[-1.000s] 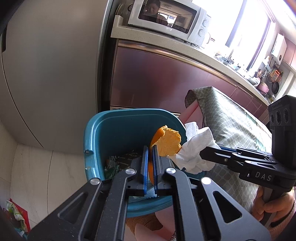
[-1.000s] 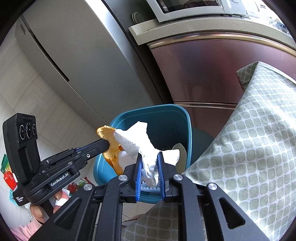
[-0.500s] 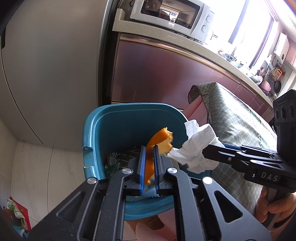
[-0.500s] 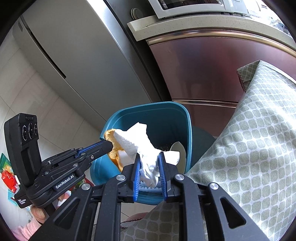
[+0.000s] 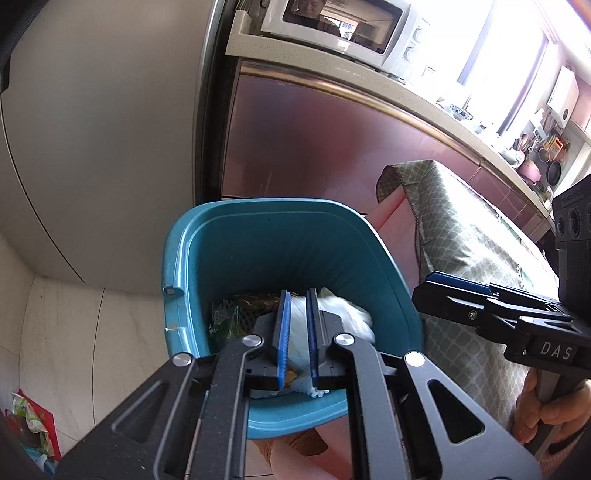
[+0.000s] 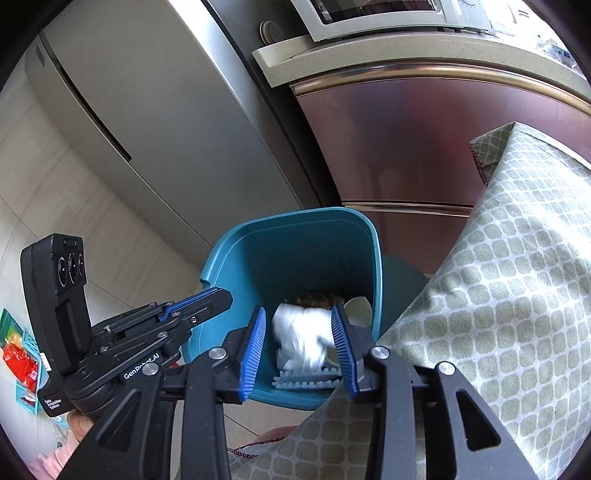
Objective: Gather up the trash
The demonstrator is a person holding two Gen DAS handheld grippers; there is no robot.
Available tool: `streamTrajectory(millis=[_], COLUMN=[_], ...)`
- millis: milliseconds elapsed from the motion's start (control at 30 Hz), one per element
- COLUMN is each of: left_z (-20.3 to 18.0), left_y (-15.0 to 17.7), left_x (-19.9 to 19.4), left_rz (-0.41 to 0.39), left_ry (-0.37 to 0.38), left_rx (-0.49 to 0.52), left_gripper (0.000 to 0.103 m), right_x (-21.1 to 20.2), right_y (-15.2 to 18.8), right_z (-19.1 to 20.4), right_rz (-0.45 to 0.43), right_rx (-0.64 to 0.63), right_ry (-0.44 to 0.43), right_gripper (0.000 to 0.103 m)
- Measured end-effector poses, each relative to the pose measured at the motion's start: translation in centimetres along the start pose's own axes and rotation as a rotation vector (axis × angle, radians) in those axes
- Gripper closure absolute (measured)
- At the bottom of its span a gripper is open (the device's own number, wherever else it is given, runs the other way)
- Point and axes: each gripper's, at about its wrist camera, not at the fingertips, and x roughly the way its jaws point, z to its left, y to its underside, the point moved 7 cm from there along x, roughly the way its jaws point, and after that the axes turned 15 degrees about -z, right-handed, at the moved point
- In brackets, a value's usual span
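Note:
A teal trash bin [image 5: 207,258] stands on the floor below both grippers; it also shows in the right wrist view [image 6: 240,258]. A crumpled white tissue [image 6: 301,339] lies loose inside it, seen in the left wrist view [image 5: 347,314] too, beside dark green wrappers [image 5: 240,310]. My left gripper [image 5: 295,321] hangs over the bin with its jaws slightly apart and nothing between them; a bit of orange peel [image 5: 291,376] shows below. My right gripper [image 6: 299,343] is open wide above the bin and empty.
A table with a green patterned cloth [image 6: 498,295] stands right of the bin. A grey fridge [image 5: 92,129] and maroon cabinets [image 5: 314,147] with a microwave [image 5: 340,29] on top stand behind. Red packaging [image 5: 29,432] lies on the floor at left.
The left gripper let go of the orange peel and the right gripper opened and dropped the white tissue; both now lie in the bin.

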Motion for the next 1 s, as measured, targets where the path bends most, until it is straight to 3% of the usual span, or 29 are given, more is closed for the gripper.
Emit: streamTrajectory(millis=[233,400,667,700,800,1000], left_z=[-1.8,-3.5,-7.5,-8.0,-9.5,-12.2], left_y=[-0.6,-1.0,-0.8,-0.8,-0.3,0.7], left_x=[-2.7,-5.3,-10.8,-11.6,-13.3,-16.1], left_rz=[-0.067,-0.131,-0.284,-0.309,-0.353,-0.415], left_ry=[0.050,0.090,0.136,0.137,0.136,0.136], left_rx=[0.041,0.072,0.147,0.156,0.166,0.189], left_gripper=[0.069,0.057,0.011,0.005,0.005,0.005], right_x=[-3.7,-8.2,-16.0,-17.1,-20.2,-25.4], right_y=[0.4,1.1,2.6,3.0,4.1,6.1], right_z=[-0.2,0.2,-0.3,-0.5,-1.2,-2.5], right_rz=[-0.068,-0.150,-0.346,-0.375,-0.463,-0.587], right_rx=[-0.002,-0.043,-0.112,-0.114,-0.124,-0.166], right_ry=[-0.021,-0.007,0.109,0.131,0.215,0.359], right_gripper=[0.061,0.053,0.029,0.022,0.010,0.007])
